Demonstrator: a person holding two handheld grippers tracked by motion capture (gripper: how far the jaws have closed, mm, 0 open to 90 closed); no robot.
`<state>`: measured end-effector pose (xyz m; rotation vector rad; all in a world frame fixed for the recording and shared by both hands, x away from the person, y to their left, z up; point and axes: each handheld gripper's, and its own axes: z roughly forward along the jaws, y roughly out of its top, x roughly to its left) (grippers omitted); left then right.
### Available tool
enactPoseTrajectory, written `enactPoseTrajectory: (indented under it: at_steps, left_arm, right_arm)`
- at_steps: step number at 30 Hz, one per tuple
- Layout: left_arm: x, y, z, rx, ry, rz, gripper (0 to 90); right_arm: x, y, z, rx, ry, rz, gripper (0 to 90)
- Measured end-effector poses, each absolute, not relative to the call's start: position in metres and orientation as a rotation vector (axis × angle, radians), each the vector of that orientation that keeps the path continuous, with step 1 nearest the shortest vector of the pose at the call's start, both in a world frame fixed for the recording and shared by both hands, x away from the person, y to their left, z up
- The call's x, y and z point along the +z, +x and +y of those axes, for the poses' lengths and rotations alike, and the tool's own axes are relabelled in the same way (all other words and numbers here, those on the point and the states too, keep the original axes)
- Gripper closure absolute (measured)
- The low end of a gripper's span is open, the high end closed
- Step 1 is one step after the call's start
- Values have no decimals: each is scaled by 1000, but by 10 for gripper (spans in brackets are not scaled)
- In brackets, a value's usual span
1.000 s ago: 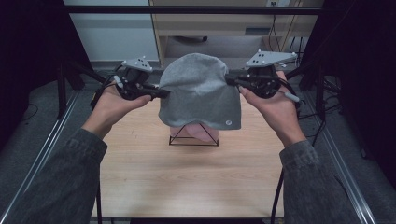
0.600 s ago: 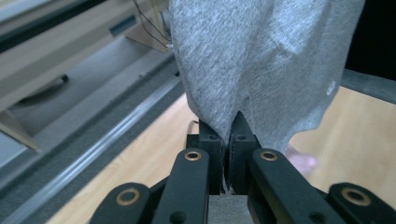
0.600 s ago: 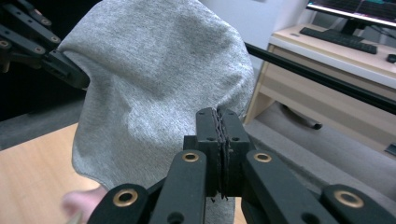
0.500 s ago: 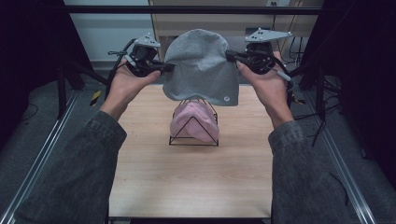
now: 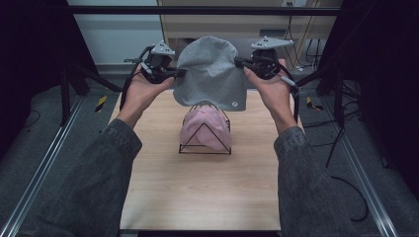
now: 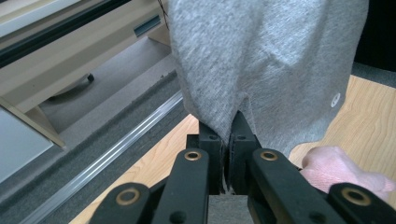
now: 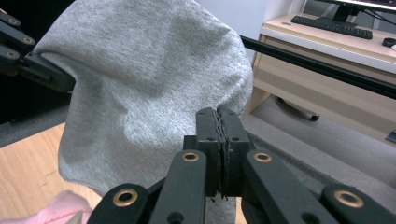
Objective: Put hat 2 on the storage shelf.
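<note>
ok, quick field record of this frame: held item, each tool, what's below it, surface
held item: grey beanie, hanging in the air, stretched between both tools
left tool: shut on the beanie's left edge
right tool: shut on the beanie's right edge
below: pink hat sitting on a black wire stand, under the beanie's lower edge
contact: cannot tell whether the beanie touches the stand's top
surface: light wooden table

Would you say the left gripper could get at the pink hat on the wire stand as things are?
Probably not yet. The left gripper is shut on the edge of the grey beanie, which hangs just above the pink hat. The right gripper holds the other edge, so both are occupied.
</note>
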<state>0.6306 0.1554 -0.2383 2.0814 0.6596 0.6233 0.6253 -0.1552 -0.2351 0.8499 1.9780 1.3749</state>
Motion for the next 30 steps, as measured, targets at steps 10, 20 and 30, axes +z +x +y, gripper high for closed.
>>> enactPoseTrajectory:
  at_steps: [10, 20, 30]
  left_arm:
    - [-257, 636, 157, 634, 2092, 685, 870]
    - [-281, 642, 155, 611, 2098, 719, 870]
    - [-296, 635, 161, 588, 2098, 729, 870]
  right_arm:
    - [-253, 635, -149, 1366, 861, 1997, 887]
    - [-273, 641, -146, 1349, 882, 2010, 887]
    - [-291, 632, -151, 1364, 892, 2028, 887]
